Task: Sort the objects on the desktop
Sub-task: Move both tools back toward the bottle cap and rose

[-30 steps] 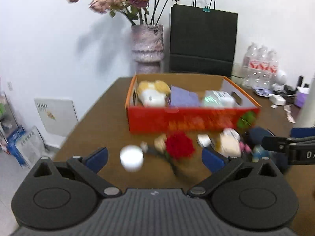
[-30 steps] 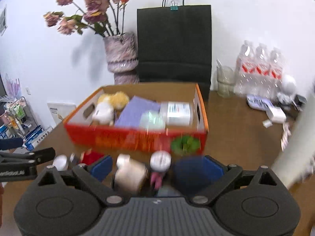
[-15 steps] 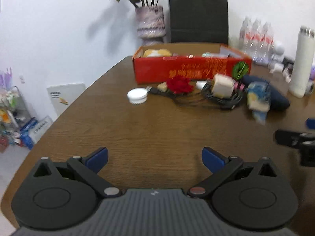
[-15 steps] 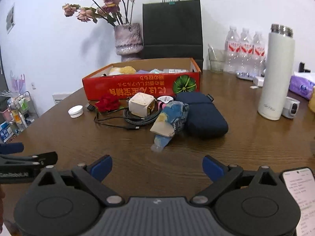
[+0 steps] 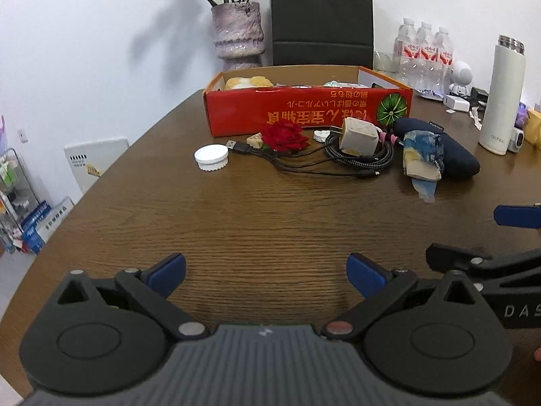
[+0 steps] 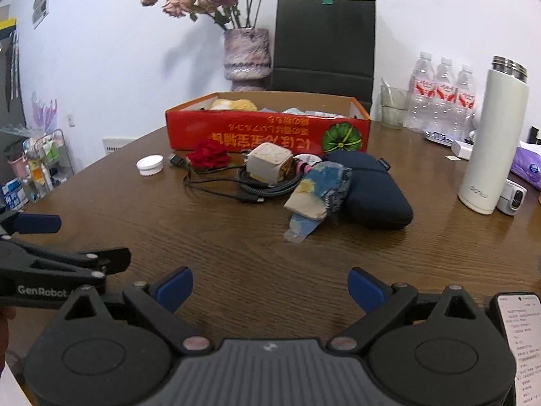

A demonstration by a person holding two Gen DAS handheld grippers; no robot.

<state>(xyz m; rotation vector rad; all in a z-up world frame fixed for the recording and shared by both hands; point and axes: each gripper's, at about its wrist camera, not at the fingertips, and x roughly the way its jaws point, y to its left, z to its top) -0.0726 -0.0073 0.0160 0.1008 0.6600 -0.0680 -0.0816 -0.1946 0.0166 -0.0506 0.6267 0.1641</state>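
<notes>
A red cardboard box (image 5: 304,115) (image 6: 263,133) holding several items stands at the far middle of the brown table. In front of it lie a white round lid (image 5: 212,157) (image 6: 149,165), a red fabric rose (image 5: 284,136) (image 6: 208,157), a beige charger cube (image 5: 358,136) (image 6: 268,167) on coiled black cables (image 5: 358,164), a blue and cream crumpled pouch (image 5: 422,160) (image 6: 318,196) and a dark navy case (image 5: 453,159) (image 6: 375,194). My left gripper (image 5: 266,270) and my right gripper (image 6: 270,287) are both open and empty, low over the near table, well short of the objects.
A white thermos (image 6: 493,135) stands at the right, with water bottles (image 6: 439,94) behind. A vase of dried roses (image 6: 247,54) and a black paper bag (image 6: 324,40) stand behind the box. A phone (image 6: 520,331) lies at the near right edge.
Both grippers have pulled back from close above the box and the clutter to the near side of the table and sit lower. Both stay open and empty.
</notes>
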